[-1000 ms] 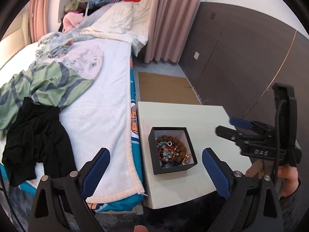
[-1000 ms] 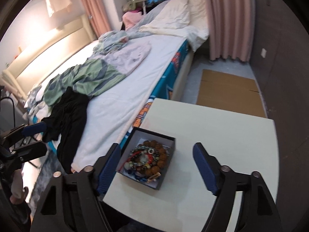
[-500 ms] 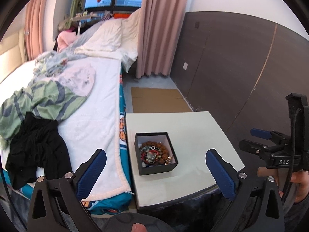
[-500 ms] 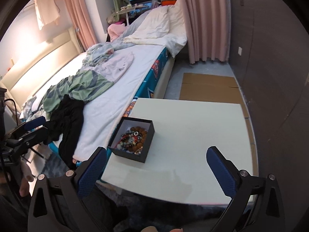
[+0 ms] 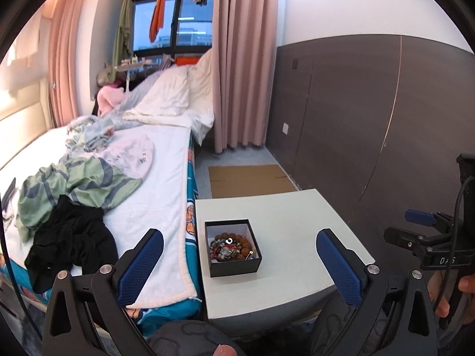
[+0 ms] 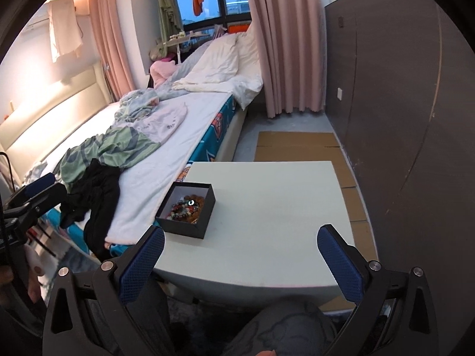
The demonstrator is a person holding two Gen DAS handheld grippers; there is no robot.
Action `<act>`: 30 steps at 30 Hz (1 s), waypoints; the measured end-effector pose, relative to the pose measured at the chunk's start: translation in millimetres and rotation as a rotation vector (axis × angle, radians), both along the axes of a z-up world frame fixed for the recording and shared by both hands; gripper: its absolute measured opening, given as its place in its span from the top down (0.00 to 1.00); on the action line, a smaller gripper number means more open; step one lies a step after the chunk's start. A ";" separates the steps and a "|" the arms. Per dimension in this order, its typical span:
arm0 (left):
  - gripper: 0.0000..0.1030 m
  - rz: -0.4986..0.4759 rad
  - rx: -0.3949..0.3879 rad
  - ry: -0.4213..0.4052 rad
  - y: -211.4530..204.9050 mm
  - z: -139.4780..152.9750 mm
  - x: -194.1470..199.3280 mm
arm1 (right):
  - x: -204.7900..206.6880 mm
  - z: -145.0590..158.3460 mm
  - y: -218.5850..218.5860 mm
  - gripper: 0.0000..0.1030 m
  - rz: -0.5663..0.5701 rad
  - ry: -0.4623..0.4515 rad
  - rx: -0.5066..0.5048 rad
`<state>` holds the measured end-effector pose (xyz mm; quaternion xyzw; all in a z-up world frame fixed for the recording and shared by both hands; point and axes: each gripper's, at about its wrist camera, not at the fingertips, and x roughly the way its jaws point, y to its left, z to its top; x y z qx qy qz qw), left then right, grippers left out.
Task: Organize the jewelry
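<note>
A small black open box point(image 5: 232, 247) holding a heap of bead bracelets point(image 5: 231, 246) stands on a white low table point(image 5: 291, 222), near its left edge by the bed. In the right wrist view the box point(image 6: 187, 209) is at the table's point(image 6: 276, 207) near left. My left gripper point(image 5: 240, 267) is open and empty, held back and above the table's near edge. My right gripper point(image 6: 240, 261) is open and empty too, back from the near edge. The right gripper also shows at the right in the left wrist view point(image 5: 421, 231).
A bed point(image 5: 124, 178) with white cover, green and black clothes point(image 5: 71, 231) runs along the table's left side. Flat cardboard point(image 5: 249, 178) lies on the floor beyond the table. A dark panelled wall point(image 5: 371, 118) stands to the right. My knees are below the table's near edge.
Both grippers have pulled back and up from the table, so the box looks smaller and farther. Both stayed open and empty.
</note>
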<state>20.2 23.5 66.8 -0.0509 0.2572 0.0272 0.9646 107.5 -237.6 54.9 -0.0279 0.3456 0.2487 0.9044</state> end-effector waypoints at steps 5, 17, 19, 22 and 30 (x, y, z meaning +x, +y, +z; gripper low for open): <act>0.00 0.005 0.017 -0.021 -9.8 -0.8 -15.8 | -17.6 -3.6 -15.7 0.00 -0.020 -0.012 0.034; 0.00 0.022 0.011 -0.049 -20.1 -9.2 -50.0 | -49.7 -13.5 -37.3 0.00 -0.044 -0.067 0.068; 0.00 0.024 0.014 -0.051 -21.5 -12.5 -52.2 | -53.3 -16.8 -39.7 0.00 -0.047 -0.073 0.075; 0.00 0.017 -0.001 -0.053 -24.0 -20.0 -53.9 | -56.8 -23.2 -41.7 0.00 -0.041 -0.070 0.090; 0.00 0.017 -0.006 -0.039 -26.0 -28.3 -52.5 | -57.5 -30.7 -39.7 0.00 -0.052 -0.070 0.074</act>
